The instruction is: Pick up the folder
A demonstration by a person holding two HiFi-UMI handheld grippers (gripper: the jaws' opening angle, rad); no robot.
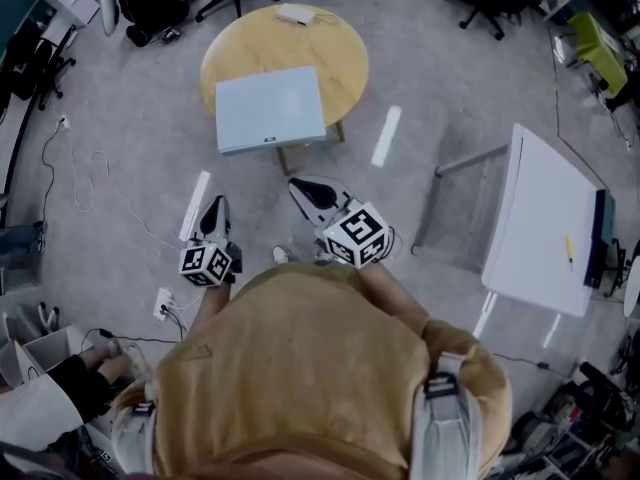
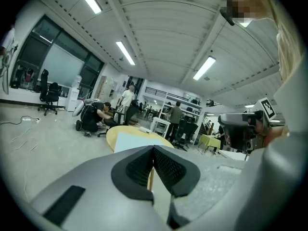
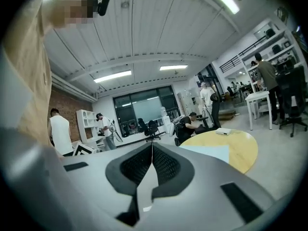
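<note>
The jaws of the left gripper (image 1: 213, 211) and of the right gripper (image 1: 306, 192) are pressed together, with nothing held. The folder (image 1: 270, 109) is seen flat on the round counter (image 1: 335, 38), ahead of the 2 grippers and well apart from them.

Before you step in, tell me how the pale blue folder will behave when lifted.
The folder lies flat and looks thin, so it is probably light. Broad as it is, it may sag if pinched by one edge. Its near corners seem to overhang the round table, so a nudge might tip it off.
</note>
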